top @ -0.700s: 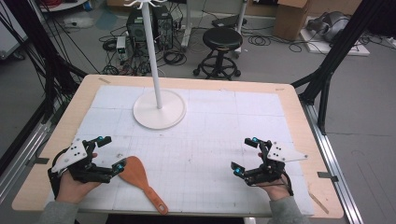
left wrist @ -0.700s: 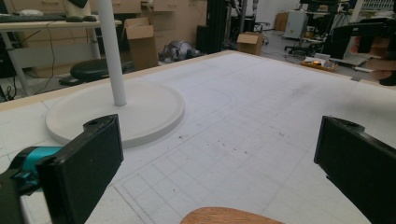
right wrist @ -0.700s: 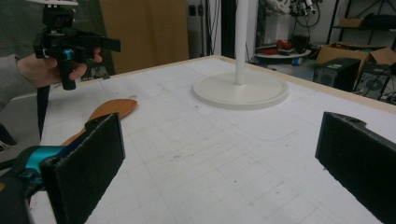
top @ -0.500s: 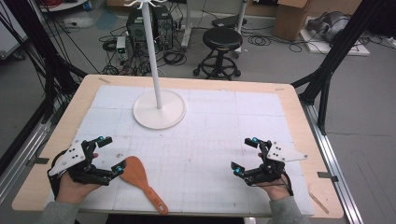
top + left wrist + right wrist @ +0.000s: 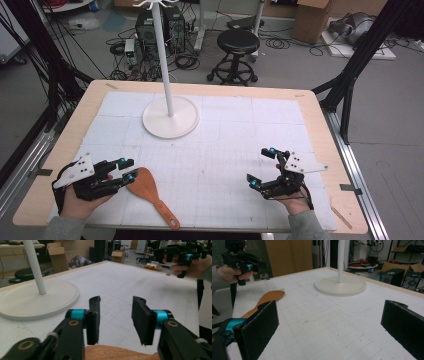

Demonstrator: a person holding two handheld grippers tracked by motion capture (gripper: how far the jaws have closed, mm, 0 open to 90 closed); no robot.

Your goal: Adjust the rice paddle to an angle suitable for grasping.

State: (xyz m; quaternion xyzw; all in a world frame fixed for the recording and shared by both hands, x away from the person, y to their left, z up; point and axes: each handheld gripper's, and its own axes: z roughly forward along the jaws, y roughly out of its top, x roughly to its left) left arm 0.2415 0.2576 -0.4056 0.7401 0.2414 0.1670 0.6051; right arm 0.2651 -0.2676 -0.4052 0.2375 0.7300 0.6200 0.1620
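Observation:
A wooden spatula (image 5: 150, 192) lies flat near the table's front left, blade toward the left and handle pointing to the front edge. My left gripper (image 5: 130, 169) hovers open right at the blade's left edge. In the left gripper view its jaws (image 5: 116, 312) stand apart with nothing between them, and the brown blade (image 5: 120, 353) shows just below. My right gripper (image 5: 258, 165) is at the front right, wide open and empty, well away from the spatula (image 5: 265, 300).
A white stand with a round base (image 5: 171, 117) and a thin upright pole (image 5: 162, 55) occupies the back middle of the white gridded mat (image 5: 225, 150). The wooden table rim (image 5: 320, 130) borders the mat. A stool (image 5: 239, 42) and cables lie on the floor beyond.
My left gripper has edged right toward the spatula blade and its jaws stand somewhat closer together. The right gripper and the spatula have stayed put.

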